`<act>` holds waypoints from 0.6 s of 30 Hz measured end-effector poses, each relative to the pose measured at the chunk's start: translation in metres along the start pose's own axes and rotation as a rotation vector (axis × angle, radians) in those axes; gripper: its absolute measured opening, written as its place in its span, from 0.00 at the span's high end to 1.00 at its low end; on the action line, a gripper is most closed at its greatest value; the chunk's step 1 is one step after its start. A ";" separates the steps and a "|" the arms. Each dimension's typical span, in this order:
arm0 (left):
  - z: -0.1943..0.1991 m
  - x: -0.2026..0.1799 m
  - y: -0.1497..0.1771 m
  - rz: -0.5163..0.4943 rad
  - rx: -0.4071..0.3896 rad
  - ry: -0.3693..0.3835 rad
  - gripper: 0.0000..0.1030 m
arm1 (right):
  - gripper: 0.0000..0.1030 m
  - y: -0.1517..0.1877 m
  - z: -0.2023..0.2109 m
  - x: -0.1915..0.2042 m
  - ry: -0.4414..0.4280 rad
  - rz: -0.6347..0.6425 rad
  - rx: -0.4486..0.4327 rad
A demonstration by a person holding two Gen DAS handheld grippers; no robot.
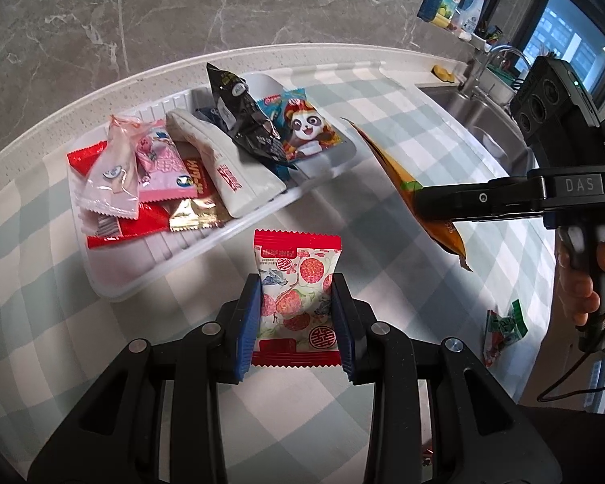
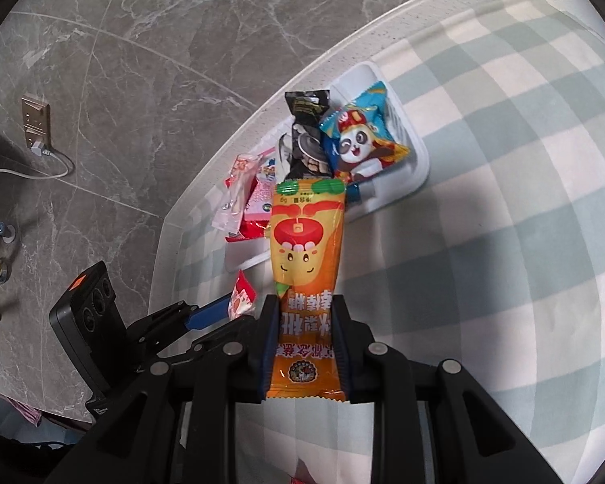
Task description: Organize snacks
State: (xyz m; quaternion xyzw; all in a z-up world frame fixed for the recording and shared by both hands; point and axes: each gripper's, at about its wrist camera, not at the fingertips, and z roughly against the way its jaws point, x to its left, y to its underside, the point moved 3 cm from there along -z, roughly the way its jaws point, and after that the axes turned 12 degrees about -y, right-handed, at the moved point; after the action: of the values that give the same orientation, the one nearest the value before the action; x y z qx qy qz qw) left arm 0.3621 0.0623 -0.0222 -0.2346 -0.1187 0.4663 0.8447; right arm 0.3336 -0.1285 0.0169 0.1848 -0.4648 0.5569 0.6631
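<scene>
The red floral packet [image 1: 297, 282] is a light, air-filled foil pillow: treat it as soft, slick and easily crushed, and take hold across its flat middle, as the left gripper [image 1: 296, 314] does, its blue fingers [image 1: 248, 318] pinching the packet's two side edges above the checked table [image 1: 383, 322]. Its face carries a red double-happiness seal; the smaller print cannot be read. The orange stick packet [image 2: 307, 278] is equally light but longer and floppier, so you should expect its free end to droop; the right gripper [image 2: 304, 347] holds it with fingers pressed tight on the lower third, near the sealed tail. Large Chinese characters run upside down across it, with a round emblem below. Both packets hang just short of the white tray [image 1: 113, 282], which already holds a panda packet [image 1: 308, 129], a black packet [image 1: 238, 109] and pink and red sachets. The right gripper's body reads "DAS". A green-and-red packet [image 1: 502, 328] lies apart on the table.
</scene>
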 end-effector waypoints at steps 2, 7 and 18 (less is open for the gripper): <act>0.000 0.003 -0.003 0.004 -0.003 -0.003 0.70 | 0.74 -0.003 -0.002 0.002 -0.001 0.004 0.002; -0.001 0.010 -0.011 0.013 -0.014 -0.012 0.70 | 0.74 -0.015 -0.008 0.005 -0.002 0.017 0.006; -0.004 0.030 -0.039 0.031 -0.043 -0.038 0.70 | 0.74 -0.043 -0.024 0.011 -0.005 0.051 0.018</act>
State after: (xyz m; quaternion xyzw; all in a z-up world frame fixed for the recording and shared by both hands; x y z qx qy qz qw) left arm 0.4081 0.0691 -0.0063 -0.2457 -0.1411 0.4809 0.8298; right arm 0.3817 -0.1169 0.0259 0.1803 -0.4659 0.5773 0.6459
